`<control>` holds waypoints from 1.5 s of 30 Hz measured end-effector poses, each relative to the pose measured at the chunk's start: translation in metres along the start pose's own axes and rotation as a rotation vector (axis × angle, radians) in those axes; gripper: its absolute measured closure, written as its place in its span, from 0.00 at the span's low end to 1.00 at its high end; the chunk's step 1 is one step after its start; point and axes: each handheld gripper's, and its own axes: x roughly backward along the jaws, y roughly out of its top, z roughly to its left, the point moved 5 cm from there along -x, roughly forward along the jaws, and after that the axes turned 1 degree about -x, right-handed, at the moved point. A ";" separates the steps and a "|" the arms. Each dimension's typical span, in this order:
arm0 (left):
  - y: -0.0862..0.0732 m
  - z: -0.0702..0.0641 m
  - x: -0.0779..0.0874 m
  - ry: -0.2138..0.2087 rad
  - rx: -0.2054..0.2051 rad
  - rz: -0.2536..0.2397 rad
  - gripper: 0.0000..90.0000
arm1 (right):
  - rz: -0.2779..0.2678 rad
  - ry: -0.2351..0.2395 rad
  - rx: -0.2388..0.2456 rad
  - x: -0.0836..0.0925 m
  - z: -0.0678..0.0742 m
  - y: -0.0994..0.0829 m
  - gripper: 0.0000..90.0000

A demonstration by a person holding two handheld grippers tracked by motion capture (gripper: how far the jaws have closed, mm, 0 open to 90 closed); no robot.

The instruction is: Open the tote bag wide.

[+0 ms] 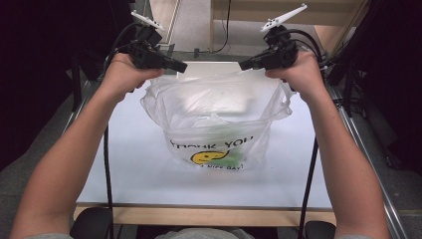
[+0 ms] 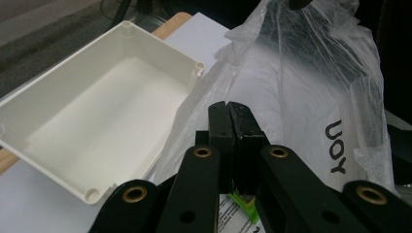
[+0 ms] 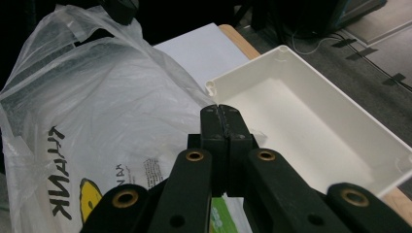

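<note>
A clear plastic bag (image 1: 214, 119) printed with THANK YOU and a yellow smiley stands on the white table (image 1: 124, 164), its mouth stretched wide between my two grippers. My left gripper (image 1: 181, 67) is shut on the bag's left top edge, and my right gripper (image 1: 244, 64) is shut on its right top edge. In the left gripper view the jaws (image 2: 228, 104) are pressed together with the bag's film (image 2: 301, 97) running up to them. The right gripper view shows my right gripper (image 3: 221, 108) shut the same way beside the bag (image 3: 97, 97). Something green (image 1: 224, 134) lies inside the bag.
An empty white plastic box (image 2: 97, 121) (image 3: 311, 121) sits on the table just behind the bag, near the far wooden edge. Black cables hang from both grippers along the person's forearms. Dark floor and furniture surround the table.
</note>
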 end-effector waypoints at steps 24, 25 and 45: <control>-0.024 -0.012 -0.066 0.010 -0.029 0.067 0.99 | 0.086 0.017 0.020 -0.063 0.014 -0.026 1.00; -0.024 -0.012 -0.066 0.010 -0.029 0.067 0.99 | 0.083 0.019 0.015 -0.064 0.014 -0.029 1.00; -0.074 -0.011 -0.094 -0.042 0.016 0.080 0.98 | 0.104 0.020 -0.034 -0.080 0.011 -0.069 1.00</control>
